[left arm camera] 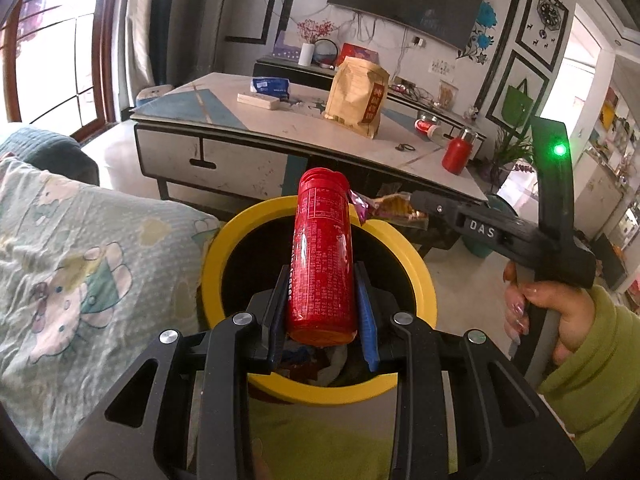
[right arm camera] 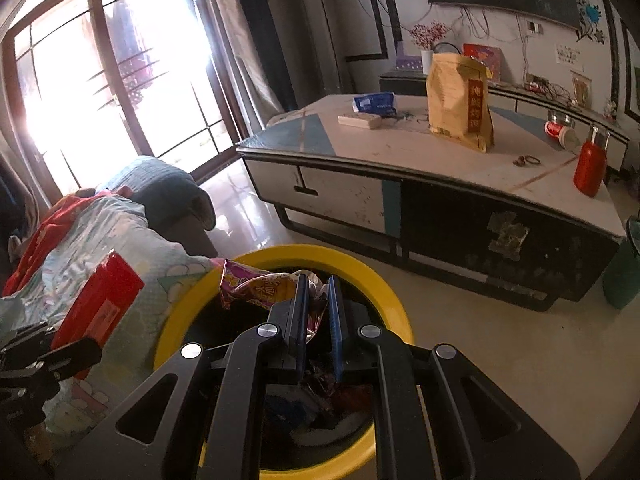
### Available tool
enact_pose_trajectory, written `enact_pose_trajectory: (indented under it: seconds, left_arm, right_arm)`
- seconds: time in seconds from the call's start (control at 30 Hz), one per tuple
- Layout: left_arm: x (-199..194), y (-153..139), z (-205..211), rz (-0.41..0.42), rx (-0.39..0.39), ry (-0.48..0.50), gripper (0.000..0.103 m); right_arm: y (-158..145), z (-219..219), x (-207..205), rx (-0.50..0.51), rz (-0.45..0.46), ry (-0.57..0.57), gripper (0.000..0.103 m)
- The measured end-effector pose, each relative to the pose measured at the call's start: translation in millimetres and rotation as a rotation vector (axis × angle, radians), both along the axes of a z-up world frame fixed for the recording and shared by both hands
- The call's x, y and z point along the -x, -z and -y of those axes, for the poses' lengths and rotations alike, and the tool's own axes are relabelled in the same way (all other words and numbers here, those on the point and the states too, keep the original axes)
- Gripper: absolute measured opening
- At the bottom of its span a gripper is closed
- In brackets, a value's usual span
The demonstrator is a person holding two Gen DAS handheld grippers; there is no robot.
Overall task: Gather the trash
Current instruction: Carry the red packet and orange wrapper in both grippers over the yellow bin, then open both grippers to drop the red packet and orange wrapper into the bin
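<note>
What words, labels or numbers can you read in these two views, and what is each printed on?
"DAS": white letters on the right gripper.
Red can in the left gripper: dense white print, too small to read.
Tan bag: red strip of Chinese characters, too blurred to read surely.
Snack wrapper: yellow characters, crumpled, unreadable.
Blue pack: print too small.

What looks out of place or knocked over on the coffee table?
One thing: a small red-labelled jar lies on its side near the far right edge of the white and blue coffee table, while the red bottle with a silver cap beside it stands upright. The tan paper bag is crumpled but standing.
</note>
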State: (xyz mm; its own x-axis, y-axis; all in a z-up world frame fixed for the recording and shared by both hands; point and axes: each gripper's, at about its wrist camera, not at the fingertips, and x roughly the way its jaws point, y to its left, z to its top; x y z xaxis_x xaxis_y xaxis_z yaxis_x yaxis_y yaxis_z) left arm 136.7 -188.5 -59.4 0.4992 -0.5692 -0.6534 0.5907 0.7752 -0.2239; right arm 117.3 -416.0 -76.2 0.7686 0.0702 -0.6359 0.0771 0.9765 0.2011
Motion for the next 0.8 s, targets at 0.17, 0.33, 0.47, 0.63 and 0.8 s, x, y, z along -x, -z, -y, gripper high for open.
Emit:
enact_pose_trajectory:
  seconds: [0.17,0.33,0.47,0.63,0.8]
  left_arm:
    - [-5.3,9.3,7.7,-0.012,-0.007,0.002,0.023]
    - [-10.1,15.3,12.3,-0.025,-0.006,0.003,0.023]
    - [-14.5,19.6,17.3,-0.035,-0.009,0.008,0.023]
    - [-17.3,21.0,19.3,-0.04,-0.011,0.007,0.03]
    - [-17.0,19.1,16.7,-0.034,-0.001,-0.002,0.049]
  right_arm:
    - [9.5,4.6,-1.1,-0.008,-0.028,-0.001,0.01]
    - [19.9,5.3,-3.4,-0.033,-0.063,-0.009,0.01]
    - [23.5,3.7,-4.6,-0.049,-0.073,-0.024,0.011]
    - [23.8,4.2,-5.3,-0.064,-0.073,-0.032,0.013]
    - [22.3,4.9,-3.7,-0.069,-0.069,-0.029,0.029]
